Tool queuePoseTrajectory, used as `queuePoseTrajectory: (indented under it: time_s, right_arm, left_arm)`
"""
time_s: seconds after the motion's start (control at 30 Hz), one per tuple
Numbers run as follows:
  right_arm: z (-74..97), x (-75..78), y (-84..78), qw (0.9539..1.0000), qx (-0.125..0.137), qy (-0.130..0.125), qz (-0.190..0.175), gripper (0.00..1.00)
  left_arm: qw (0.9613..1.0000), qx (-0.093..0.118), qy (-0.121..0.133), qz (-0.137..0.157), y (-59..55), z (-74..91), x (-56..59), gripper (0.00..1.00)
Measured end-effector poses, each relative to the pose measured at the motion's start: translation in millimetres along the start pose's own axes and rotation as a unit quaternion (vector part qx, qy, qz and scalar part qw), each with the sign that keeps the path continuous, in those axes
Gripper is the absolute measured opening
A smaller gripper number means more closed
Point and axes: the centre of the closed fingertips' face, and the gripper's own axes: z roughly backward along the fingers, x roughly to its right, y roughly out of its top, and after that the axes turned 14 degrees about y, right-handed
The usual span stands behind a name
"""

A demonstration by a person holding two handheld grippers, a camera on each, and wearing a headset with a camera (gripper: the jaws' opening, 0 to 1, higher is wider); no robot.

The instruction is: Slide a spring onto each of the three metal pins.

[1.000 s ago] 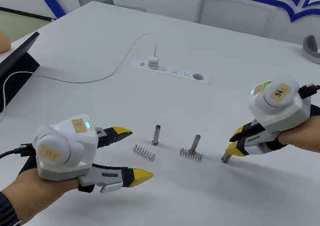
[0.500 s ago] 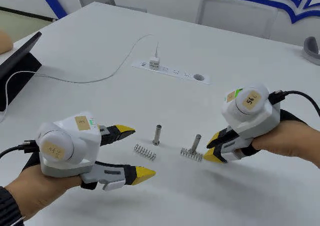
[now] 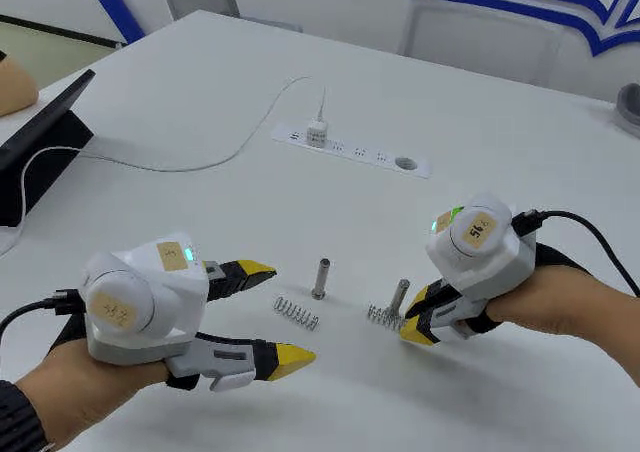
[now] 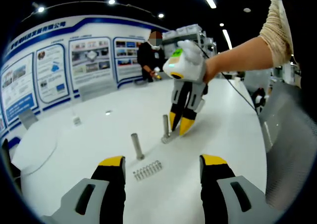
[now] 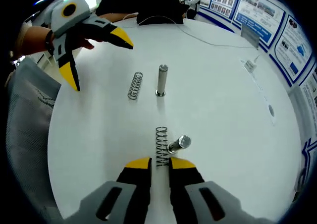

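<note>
White tabletop (image 3: 200, 92) runs back to a wall (image 3: 500, 12) with blue stripes beyond its far edge, and a dark screen (image 3: 40, 132) stands at its left edge. Toward the near edge, at the left side, the left gripper (image 3: 284, 312) points toward the middle. Its yellow-tipped jaws are spread wide with nothing between them. The right gripper (image 3: 412, 324) is at the right side of the near edge, tips down at the tabletop. In the right gripper view its jaws stand close together with a narrow gap, and the near end of a spring (image 5: 161, 143) reaches into that gap; whether the jaws pinch it I cannot tell.

A white power strip (image 3: 350, 150) lies flat nearer the far edge, and a thin cable (image 3: 240, 142) curves from it toward the left edge.

Between the two grippers an upright pin (image 3: 321, 277) stands on its base. To its right a leaning pin (image 3: 399, 297) tilts, just beside the right gripper's tips. The spring lies flat along the foot of the leaning pin, touching it or nearly so. A second spring (image 3: 296, 313) lies flat just beside the upright pin, on its near-left and apart from it, in front of the left gripper's spread jaws.
</note>
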Motion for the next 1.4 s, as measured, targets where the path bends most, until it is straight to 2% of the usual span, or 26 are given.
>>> queuePoseTrajectory:
  time_s: [0.33, 0.5, 0.77, 1.13, 1.4]
  right_arm:
    - [-4.6, 0.3, -3.7, 1.0000, -0.006, 0.006, -0.003, 0.12]
    - [-4.5, -2.3, -4.0, 0.9999, -0.005, 0.009, -0.006, 0.12]
    - [3.7, -22.1, -2.8, 0.9997, -0.013, 0.017, 0.015, 0.12]
    - [19.8, -54.3, 17.9, 0.9968, -0.012, 0.044, 0.065, 0.12]
    - [22.5, -67.6, 31.9, 0.9931, -0.015, 0.054, 0.103, 0.12]
  left_arm:
    - [1.0000, -0.004, -0.001, 0.001, -2.9, 0.8, 0.4, 0.60]
    - [1.0000, -0.004, -0.008, -0.001, -2.8, 0.9, 5.9, 0.59]
    - [0.9997, -0.001, -0.023, -0.005, -0.9, -0.5, 16.1, 0.54]
    - [0.9986, 0.005, -0.050, -0.016, 2.5, -9.4, 36.0, 0.44]
    - [0.9972, 0.010, -0.070, -0.026, 6.3, -14.9, 49.1, 0.40]
